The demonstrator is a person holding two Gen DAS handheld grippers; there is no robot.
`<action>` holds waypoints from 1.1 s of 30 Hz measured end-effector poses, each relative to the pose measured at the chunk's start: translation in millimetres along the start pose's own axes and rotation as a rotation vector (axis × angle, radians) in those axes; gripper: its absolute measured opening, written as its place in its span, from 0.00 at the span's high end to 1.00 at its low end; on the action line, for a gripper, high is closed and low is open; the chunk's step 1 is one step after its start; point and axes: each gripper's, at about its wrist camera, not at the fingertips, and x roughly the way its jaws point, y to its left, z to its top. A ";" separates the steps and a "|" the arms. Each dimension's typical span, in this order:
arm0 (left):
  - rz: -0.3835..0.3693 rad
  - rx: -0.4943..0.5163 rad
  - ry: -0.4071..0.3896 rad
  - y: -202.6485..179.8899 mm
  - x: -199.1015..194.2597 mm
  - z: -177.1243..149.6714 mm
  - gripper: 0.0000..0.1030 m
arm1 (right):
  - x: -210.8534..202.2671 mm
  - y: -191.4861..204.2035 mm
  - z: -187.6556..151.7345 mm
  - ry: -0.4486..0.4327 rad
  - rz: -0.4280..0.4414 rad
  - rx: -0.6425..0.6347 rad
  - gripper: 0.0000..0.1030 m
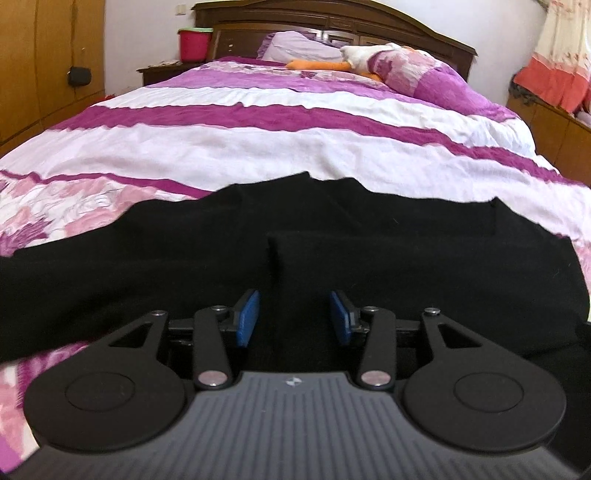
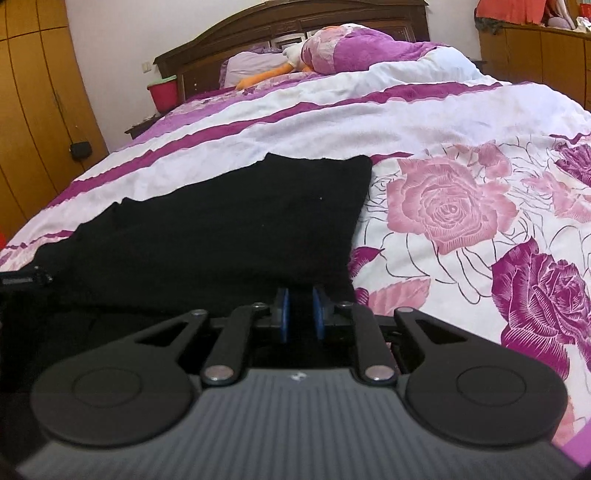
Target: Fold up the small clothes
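Note:
A black garment (image 1: pixel 221 251) lies spread flat on the purple and white floral bedspread (image 1: pixel 258 140). A folded flap of it (image 1: pixel 388 258) lies on top at the right. My left gripper (image 1: pixel 294 317) is open, its blue pads (image 1: pixel 246 317) low over the garment's near edge with black cloth between them. In the right wrist view the same garment (image 2: pixel 229 229) lies left of centre. My right gripper (image 2: pixel 302 314) is nearly shut at the garment's near right corner, with black cloth in the narrow gap between its blue pads (image 2: pixel 283 314). Whether it pinches the cloth is unclear.
Pillows (image 1: pixel 417 70) and an orange and white plush toy (image 1: pixel 332 62) lie by the dark wooden headboard (image 1: pixel 369 26). A red bucket (image 1: pixel 194 44) stands on a nightstand at the left. Wooden wardrobes (image 1: pixel 44 66) line the left wall. Rose-print bedspread (image 2: pixel 480 229) extends to the right.

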 end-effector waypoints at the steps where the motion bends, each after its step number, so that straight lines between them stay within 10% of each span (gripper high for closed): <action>1: 0.007 -0.010 -0.001 3.1 -5.3 0.4 0.52 | -2.2 1.0 0.8 -0.002 -0.003 0.001 0.85; 3: 0.026 -0.027 -0.011 12.6 -19.9 0.8 0.52 | -9.6 3.4 2.8 -0.006 -0.003 0.009 0.84; 7: 0.083 -0.057 -0.043 38.5 -54.7 -1.5 0.51 | -31.2 11.1 5.3 -0.029 0.020 0.001 0.50; 18: 0.255 -0.252 -0.062 131.9 -128.5 -29.2 0.32 | -96.3 46.1 3.9 -0.082 0.036 -0.056 0.50; 33: 0.354 -0.691 -0.027 229.2 -125.0 -62.7 0.24 | -119.4 53.2 -22.5 -0.031 0.004 -0.029 0.50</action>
